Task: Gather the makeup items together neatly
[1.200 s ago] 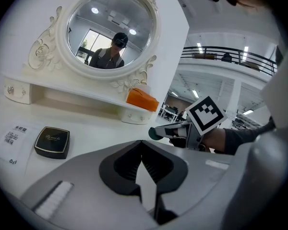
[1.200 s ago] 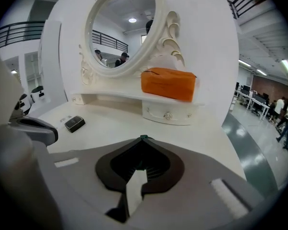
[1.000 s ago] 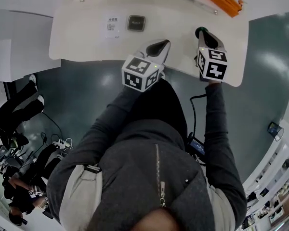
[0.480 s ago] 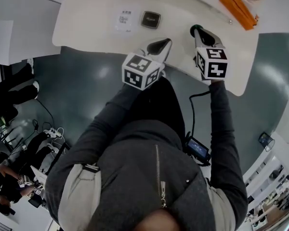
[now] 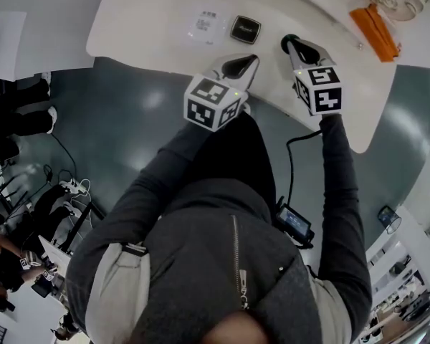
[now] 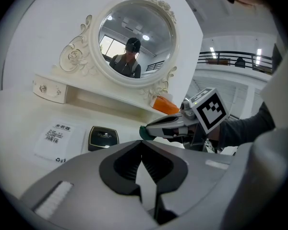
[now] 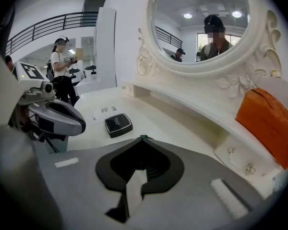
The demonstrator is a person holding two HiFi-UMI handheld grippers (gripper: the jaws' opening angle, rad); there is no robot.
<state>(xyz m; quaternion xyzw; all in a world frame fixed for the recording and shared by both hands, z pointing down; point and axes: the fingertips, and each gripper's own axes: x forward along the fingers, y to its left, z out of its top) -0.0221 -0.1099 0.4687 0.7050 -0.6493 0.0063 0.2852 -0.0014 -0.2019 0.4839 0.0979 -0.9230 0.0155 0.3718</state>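
The right gripper (image 5: 292,46) is clamped on a small green item (image 6: 143,132); the left gripper (image 5: 245,61) is closed and empty. Best to carry the item to the compact (image 5: 245,29), ahead and left of the right tip, and set it down just beside it.

Both arms in dark sleeves stretched forward, side by side. Left gripper (image 5: 249,59) points forward and slightly down, jaws closed tip to tip, nothing between. Right gripper (image 5: 292,45) just beside it, not touching, jaws closed, small green thing (image 6: 143,132) pinched at tips.
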